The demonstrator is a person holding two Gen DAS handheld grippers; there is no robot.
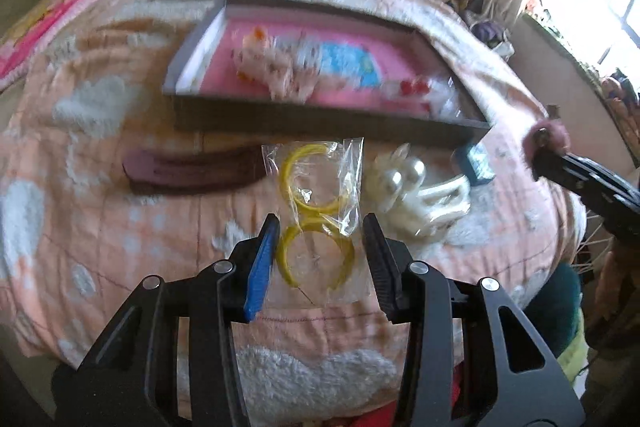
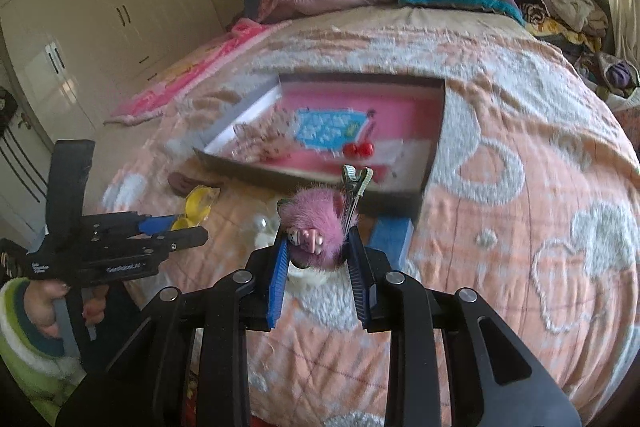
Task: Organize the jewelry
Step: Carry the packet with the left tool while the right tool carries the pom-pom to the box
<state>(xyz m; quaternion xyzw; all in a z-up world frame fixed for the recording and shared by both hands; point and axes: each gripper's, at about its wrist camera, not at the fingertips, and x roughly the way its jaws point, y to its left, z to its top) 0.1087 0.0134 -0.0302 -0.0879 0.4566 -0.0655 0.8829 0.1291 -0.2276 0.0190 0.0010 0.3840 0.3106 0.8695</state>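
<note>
A clear packet of yellow hoops lies on the peach bedspread, just in front of a grey tray with a pink lining. My left gripper has its pads against both sides of the packet's lower hoop. My right gripper is shut on a pink fuzzy hair clip and holds it above the bedspread near the tray's front wall. The same clip shows at the right edge of the left wrist view. From the right wrist view, the left gripper is low at the left, over the yellow hoops.
A white pearl hair claw, a small blue box and a dark maroon clip lie beside the packet. In the tray are a blue card, red cherries and beaded pieces. Folded quilts pile at the bed's head; wardrobes stand left.
</note>
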